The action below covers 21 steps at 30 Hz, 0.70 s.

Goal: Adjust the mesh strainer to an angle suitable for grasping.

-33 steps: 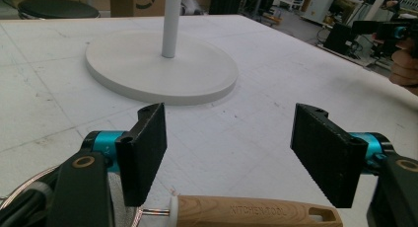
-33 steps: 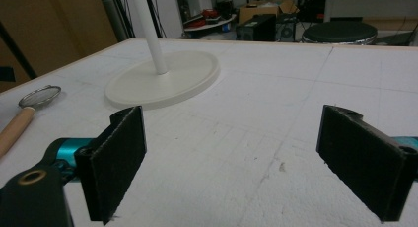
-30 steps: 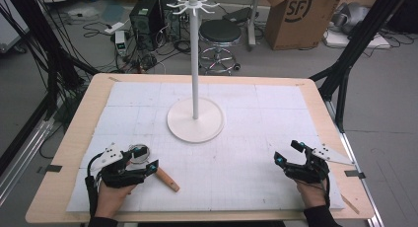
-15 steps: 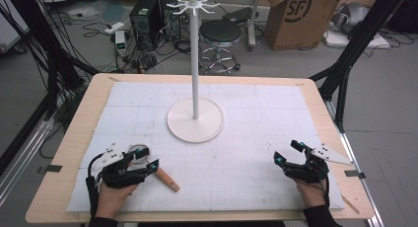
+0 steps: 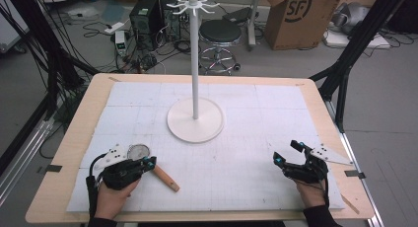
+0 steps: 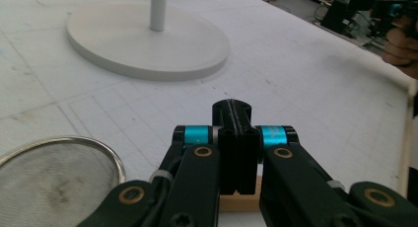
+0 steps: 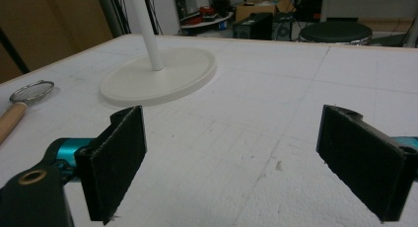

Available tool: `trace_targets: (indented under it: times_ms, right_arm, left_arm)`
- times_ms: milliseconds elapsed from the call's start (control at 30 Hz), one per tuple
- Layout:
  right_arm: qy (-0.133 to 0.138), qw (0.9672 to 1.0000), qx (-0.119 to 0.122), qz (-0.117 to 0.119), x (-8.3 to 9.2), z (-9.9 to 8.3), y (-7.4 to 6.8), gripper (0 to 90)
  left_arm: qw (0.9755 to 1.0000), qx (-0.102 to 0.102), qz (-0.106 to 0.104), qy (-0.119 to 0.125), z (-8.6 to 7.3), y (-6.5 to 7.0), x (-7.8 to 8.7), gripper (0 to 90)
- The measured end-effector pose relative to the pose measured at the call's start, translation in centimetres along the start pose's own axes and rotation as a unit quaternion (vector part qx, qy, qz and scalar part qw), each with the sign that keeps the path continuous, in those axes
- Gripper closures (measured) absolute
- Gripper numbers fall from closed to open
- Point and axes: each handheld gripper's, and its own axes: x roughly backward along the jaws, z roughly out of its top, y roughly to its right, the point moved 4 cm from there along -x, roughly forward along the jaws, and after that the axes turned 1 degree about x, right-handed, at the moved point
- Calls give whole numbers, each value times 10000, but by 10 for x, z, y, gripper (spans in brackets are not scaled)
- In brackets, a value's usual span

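A small strainer lies at the front left of the white mat, with its round mesh head (image 5: 138, 151) (image 6: 54, 172) and its wooden handle (image 5: 166, 179) pointing toward the front right. My left gripper (image 5: 148, 162) (image 6: 239, 138) is shut, its jaws pressed together directly over the handle where it meets the mesh. A strip of wood (image 6: 239, 201) shows beneath the jaws. At the front right my right gripper (image 5: 286, 152) (image 7: 246, 163) hovers low over bare mat, open wide with nothing between its pads (image 7: 121, 155). The strainer (image 7: 30, 91) lies far to its left.
A white stand with a round base (image 5: 195, 120) (image 6: 148, 37) (image 7: 157, 74) and a tall pole (image 5: 195, 54) topped by hooks rises at the mat's middle. The mat covers a wooden table (image 5: 79, 133). Behind the table are a stool, boxes and cables on the floor.
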Motion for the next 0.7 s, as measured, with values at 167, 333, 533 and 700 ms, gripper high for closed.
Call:
trace_targets:
  times_ms: [167,333,533,700]
  right_arm:
    - [-6,10000,-13,0,0,0,0,109]
    - [43,10000,61,-39,1,1,-1,110]
    - [61,9999,44,-114,1,1,1,110]
    - [41,9997,155,-167,1,2,-1,111]
  left_arm:
    - [9999,91,-121,-74,-8,5,5,900]
    - [9995,234,-181,-134,-19,13,7,900]
    - [9988,282,-322,-226,-26,11,13,900]
    - [9987,385,-249,-243,-30,10,22,900]
